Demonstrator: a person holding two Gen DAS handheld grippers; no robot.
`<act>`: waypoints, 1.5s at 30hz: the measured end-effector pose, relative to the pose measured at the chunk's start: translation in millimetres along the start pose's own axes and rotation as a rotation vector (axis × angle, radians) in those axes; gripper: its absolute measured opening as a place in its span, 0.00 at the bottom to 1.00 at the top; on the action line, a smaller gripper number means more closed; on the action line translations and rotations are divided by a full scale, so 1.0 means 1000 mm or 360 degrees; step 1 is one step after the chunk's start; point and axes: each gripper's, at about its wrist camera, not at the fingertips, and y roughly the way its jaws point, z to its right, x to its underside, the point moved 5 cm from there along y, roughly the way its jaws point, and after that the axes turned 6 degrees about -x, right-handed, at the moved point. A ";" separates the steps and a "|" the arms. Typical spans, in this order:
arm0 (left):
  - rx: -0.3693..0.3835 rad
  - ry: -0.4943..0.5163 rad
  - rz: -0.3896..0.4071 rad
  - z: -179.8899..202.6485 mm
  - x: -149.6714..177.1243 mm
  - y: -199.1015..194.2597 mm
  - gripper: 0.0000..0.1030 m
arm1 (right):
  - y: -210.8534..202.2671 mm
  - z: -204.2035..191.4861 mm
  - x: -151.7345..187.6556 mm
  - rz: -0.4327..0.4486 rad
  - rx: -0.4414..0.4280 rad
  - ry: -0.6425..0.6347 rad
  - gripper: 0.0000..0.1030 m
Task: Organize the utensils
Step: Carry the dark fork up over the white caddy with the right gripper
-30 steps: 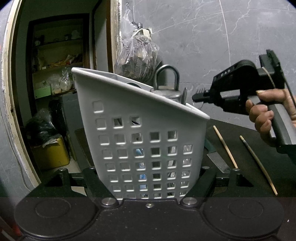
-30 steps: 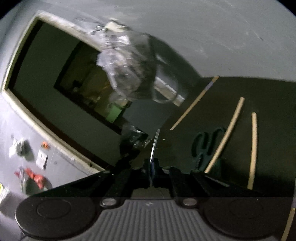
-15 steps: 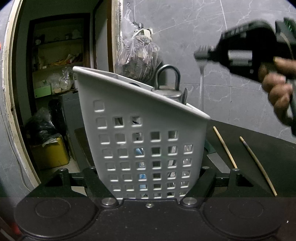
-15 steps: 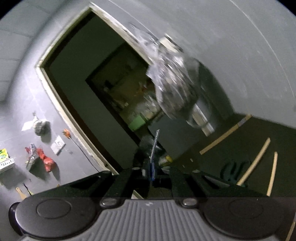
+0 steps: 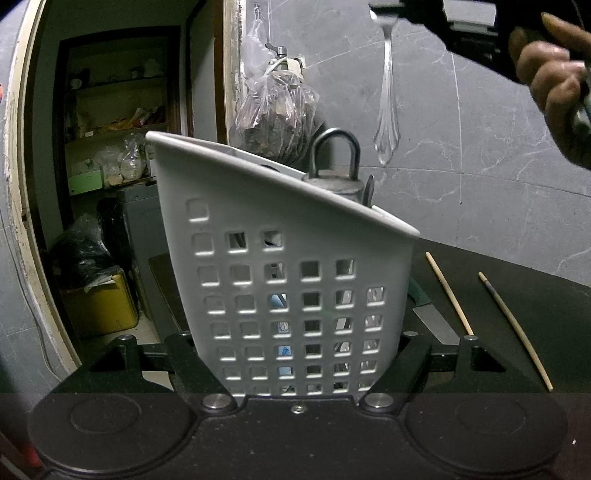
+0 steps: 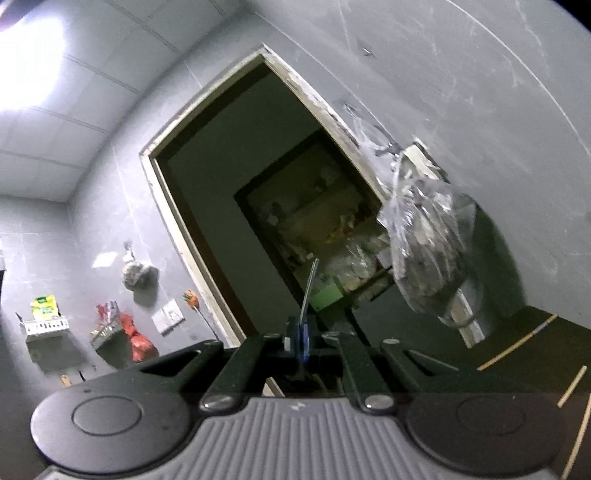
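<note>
Against the earlier pictures, the white perforated plastic utensil basket [image 5: 288,280] has stayed where it was, clamped at its base between the fingers of the left gripper [image 5: 297,373] on the dark surface [image 5: 535,306]. The right gripper [image 5: 436,14] has risen from beside the basket's rim to well above it, at the top of the left wrist view. It is clenched on a silver metal fork [image 5: 386,92]; the fork hangs nearly vertical, long axis upright, handle end pointing down above the basket's low right side. Right of the basket, two wooden chopsticks [image 5: 448,293] lie unmoved.
</note>
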 end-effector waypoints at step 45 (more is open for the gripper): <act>-0.0004 0.0001 0.0004 0.001 0.000 -0.002 0.75 | 0.042 -0.016 0.100 -0.0429 -0.0137 -0.0032 0.02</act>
